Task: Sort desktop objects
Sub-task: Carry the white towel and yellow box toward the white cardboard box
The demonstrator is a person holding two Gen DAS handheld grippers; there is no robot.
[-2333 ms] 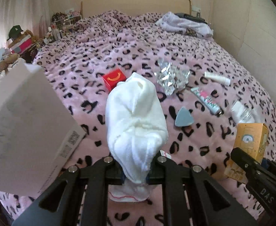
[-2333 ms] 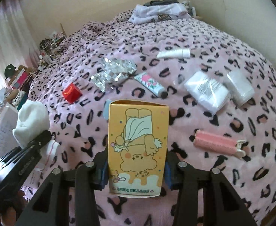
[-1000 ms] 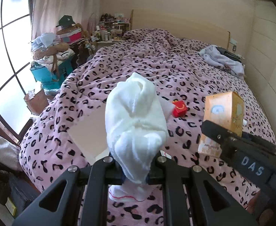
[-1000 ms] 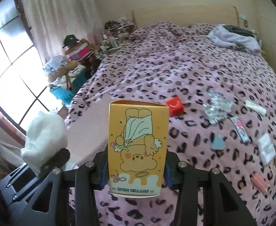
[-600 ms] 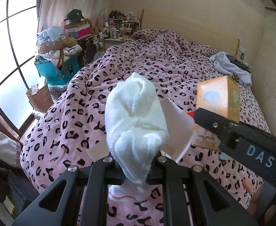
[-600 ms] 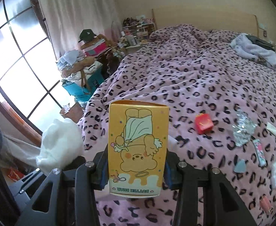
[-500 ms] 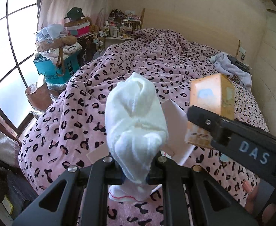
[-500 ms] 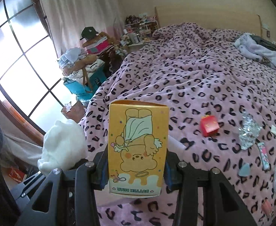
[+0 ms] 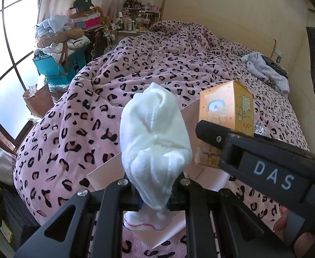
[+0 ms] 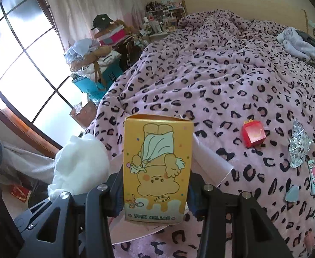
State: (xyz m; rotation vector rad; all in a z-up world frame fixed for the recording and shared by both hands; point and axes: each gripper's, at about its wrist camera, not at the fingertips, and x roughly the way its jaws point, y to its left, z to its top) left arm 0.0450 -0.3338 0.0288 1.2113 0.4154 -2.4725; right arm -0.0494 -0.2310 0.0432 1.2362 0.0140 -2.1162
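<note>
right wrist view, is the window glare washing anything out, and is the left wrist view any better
Right wrist view: window blown out to white, white cloth beside it loses its detail, yellow box evenly lit and sharp. Left wrist view: window also overexposed, but cloth folds readable; fisheye bends both edges.

The right gripper (image 10: 156, 193) clamps a yellow box (image 10: 157, 167), upside down, over a pink sheet (image 10: 209, 161) on the bed (image 10: 222, 75). White cloth (image 10: 80, 163) at nine o'clock; red box (image 10: 253, 134) at two.
</note>
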